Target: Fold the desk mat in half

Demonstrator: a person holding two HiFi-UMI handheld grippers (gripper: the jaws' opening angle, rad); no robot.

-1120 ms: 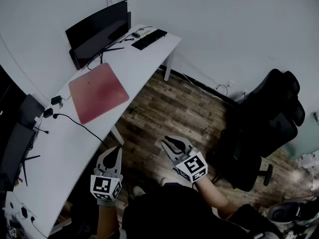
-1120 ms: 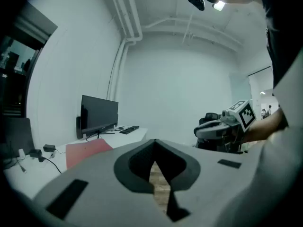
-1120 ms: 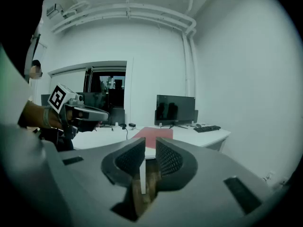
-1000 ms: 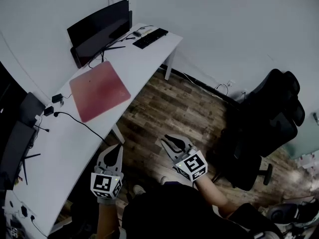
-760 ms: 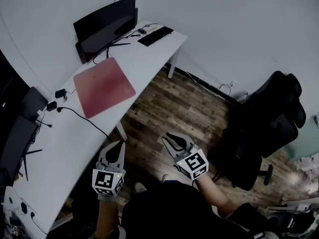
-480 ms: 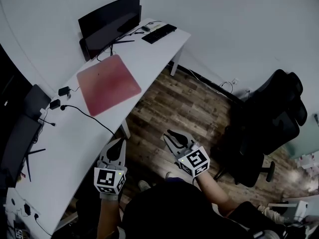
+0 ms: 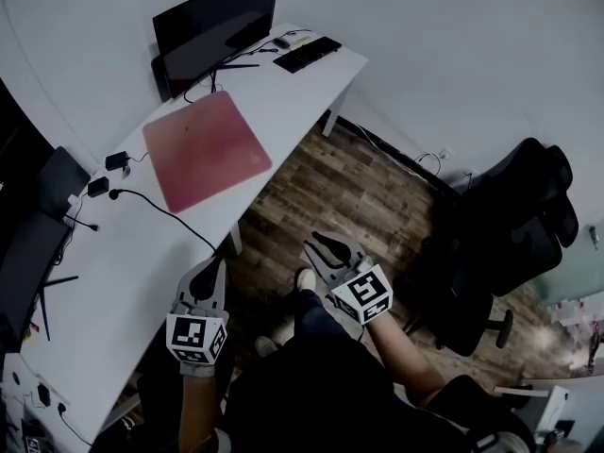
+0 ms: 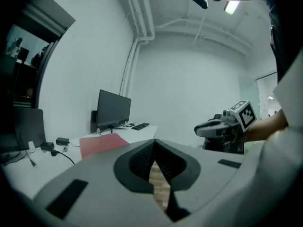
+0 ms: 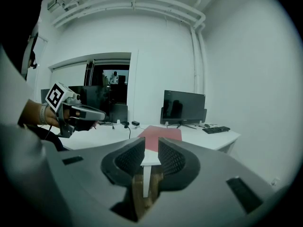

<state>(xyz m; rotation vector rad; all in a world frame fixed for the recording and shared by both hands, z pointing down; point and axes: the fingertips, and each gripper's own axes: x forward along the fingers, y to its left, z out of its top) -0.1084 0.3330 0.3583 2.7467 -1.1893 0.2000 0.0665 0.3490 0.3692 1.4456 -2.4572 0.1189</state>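
Note:
The red desk mat [image 7: 206, 149] lies flat and unfolded on the white desk [image 7: 113, 262], also visible in the left gripper view [image 8: 102, 144] and the right gripper view [image 9: 161, 135]. Both grippers hang over the wooden floor, short of the desk and well away from the mat. My left gripper [image 7: 209, 274] is near the desk's front edge, its jaws shut together with nothing in them [image 8: 154, 143]. My right gripper [image 7: 318, 244] is farther right, its jaws a narrow gap apart with nothing between them [image 9: 150, 143].
A dark monitor [image 7: 212, 22] and a keyboard [image 7: 307, 53] stand at the desk's far end. A black cable with adapters [image 7: 113, 177] runs just left of the mat. A black office chair [image 7: 510, 234] stands on the floor to the right.
The view has shifted, so the desk and mat sit a little higher and nearer. A foot has come into view below. Both grippers keep their jaws as they were.

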